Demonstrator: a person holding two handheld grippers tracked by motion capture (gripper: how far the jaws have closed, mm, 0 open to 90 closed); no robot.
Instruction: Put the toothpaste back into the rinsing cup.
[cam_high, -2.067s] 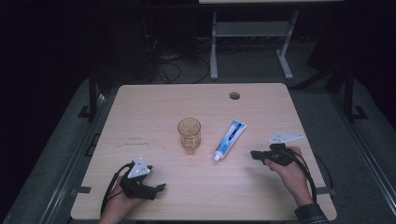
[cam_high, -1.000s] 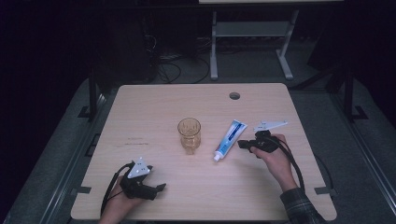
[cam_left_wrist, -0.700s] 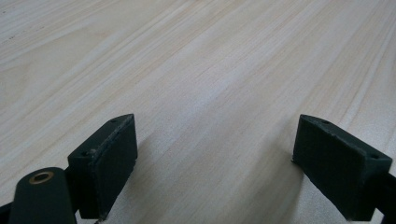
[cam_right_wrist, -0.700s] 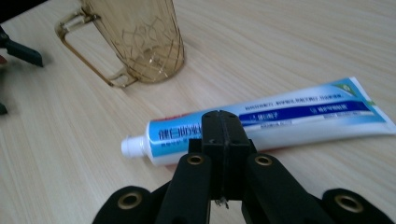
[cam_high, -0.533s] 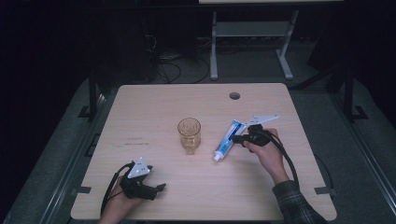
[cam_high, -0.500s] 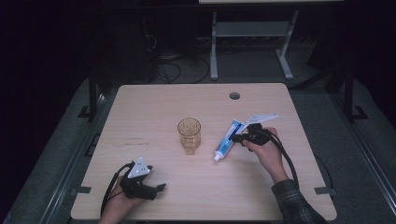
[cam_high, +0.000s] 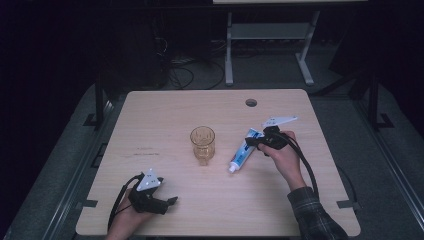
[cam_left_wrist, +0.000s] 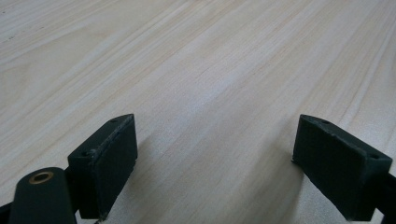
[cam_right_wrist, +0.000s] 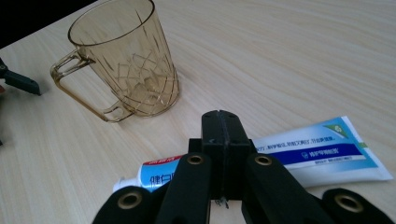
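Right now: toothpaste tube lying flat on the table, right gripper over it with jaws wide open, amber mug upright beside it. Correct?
Not quite. The right gripper is shut, its jaws pressed together with nothing between them, as the right gripper view shows. The rest holds: the toothpaste tube lies flat on the table under that gripper, and the amber mug stands upright beside it.

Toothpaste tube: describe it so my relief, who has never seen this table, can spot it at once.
On the light wooden table, look just right of centre, beside the amber glass mug. The toothpaste tube lies flat there, under the shut right gripper. It is the only blue-and-white thing, with a white cap toward the person.
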